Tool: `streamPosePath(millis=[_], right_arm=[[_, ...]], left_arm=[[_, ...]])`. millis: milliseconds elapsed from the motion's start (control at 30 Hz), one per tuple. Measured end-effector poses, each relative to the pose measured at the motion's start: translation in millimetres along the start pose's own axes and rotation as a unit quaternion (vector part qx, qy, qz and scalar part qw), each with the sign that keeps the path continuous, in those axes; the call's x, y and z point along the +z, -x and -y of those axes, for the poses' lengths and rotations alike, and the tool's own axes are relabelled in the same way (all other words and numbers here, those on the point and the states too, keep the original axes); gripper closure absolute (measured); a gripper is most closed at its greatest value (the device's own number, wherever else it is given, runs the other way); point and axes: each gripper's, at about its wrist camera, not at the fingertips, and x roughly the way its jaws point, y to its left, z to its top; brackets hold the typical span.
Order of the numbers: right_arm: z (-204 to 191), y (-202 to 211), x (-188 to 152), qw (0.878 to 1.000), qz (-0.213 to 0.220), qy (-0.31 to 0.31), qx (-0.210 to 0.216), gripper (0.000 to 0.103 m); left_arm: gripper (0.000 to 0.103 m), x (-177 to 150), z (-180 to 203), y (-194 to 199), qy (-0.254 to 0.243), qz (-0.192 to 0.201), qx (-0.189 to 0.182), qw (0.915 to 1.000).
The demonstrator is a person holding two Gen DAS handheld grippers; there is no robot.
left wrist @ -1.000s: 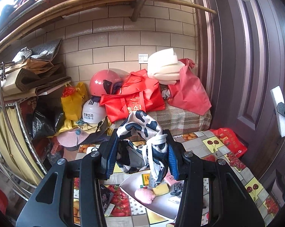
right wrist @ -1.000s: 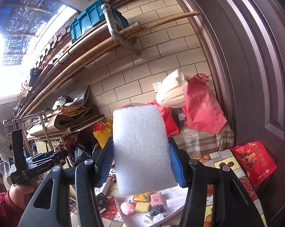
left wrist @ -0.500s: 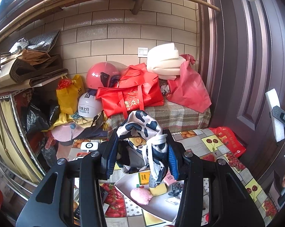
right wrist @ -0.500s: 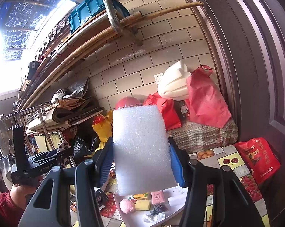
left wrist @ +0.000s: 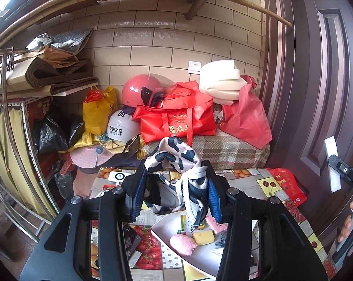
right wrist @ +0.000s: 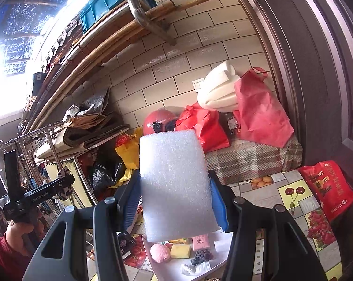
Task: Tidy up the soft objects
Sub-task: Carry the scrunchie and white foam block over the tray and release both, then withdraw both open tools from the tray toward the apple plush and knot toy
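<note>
My left gripper (left wrist: 175, 192) is shut on a bunched black-and-white cow-print cloth (left wrist: 176, 161), held above the table. My right gripper (right wrist: 174, 201) is shut on an upright white foam block (right wrist: 175, 182) that hides much of what lies behind it. Below both, a white tray (left wrist: 199, 257) holds a pink fluffy ball (left wrist: 183, 244), a yellow sponge (left wrist: 203, 237), a pink packet (left wrist: 216, 224) and a dark scrunchie (right wrist: 201, 256). In the left wrist view the right gripper with its foam (left wrist: 332, 164) shows at the far right edge.
The table wears a fruit-print cloth (left wrist: 258, 182). Behind it a plaid-covered bench (left wrist: 228, 152) carries red bags (left wrist: 178, 119), a pink helmet (left wrist: 139, 91), a white helmet (left wrist: 121, 128) and white foam (left wrist: 219, 82). A metal rack (left wrist: 17, 140) stands left, a dark door (left wrist: 321, 93) right.
Both grippers have sunk a little toward the tray with their loads still held. The background has risen in both views and the tray shows more fully.
</note>
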Motion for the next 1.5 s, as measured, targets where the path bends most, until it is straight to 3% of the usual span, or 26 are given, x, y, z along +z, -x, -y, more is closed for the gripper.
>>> streamPosePath(millis=[267, 667, 933, 1200, 1267, 1300, 1333, 1367, 1400, 1500], right_arm=[[11, -25, -8, 1.0, -0.022, -0.008, -0.002, 0.049], [39, -84, -38, 0.995, -0.081, -0.047, -0.018, 0.049], [66, -152, -88, 0.981, -0.171, -0.079, -0.039, 0.049], [87, -209, -138, 0.961, -0.243, -0.12, -0.047, 0.048], [87, -216, -144, 0.959, -0.251, -0.126, -0.045, 0.047], [88, -219, -146, 0.957, -0.256, -0.13, -0.046, 0.038], [89, -220, -147, 0.956, -0.255, -0.134, -0.048, 0.013], [89, -218, -148, 0.958, -0.248, -0.135, -0.052, 0.004], [90, -215, -147, 0.961, -0.236, -0.132, -0.059, 0.0], [91, -209, -145, 0.965, -0.22, -0.128, -0.069, 0.0]], left_arm=[[0.058, -9, 9, -28, 0.0, -0.021, -0.008, 0.9997], [0.058, -45, 47, -115, 0.007, -0.084, -0.041, 0.9956], [0.058, -114, 69, -193, 0.009, -0.184, -0.053, 0.9815], [0.058, -151, 54, -240, 0.04, -0.242, -0.053, 0.9681], [0.054, -153, 51, -244, 0.054, -0.24, -0.06, 0.9673], [0.046, -154, 49, -245, 0.06, -0.237, -0.06, 0.9677], [0.029, -154, 48, -245, 0.061, -0.234, -0.052, 0.9689], [0.019, -154, 47, -244, 0.061, -0.23, -0.042, 0.9705], [0.003, -154, 45, -244, 0.063, -0.226, -0.032, 0.9716], [0.0, -155, 41, -244, 0.061, -0.227, -0.014, 0.9719]])
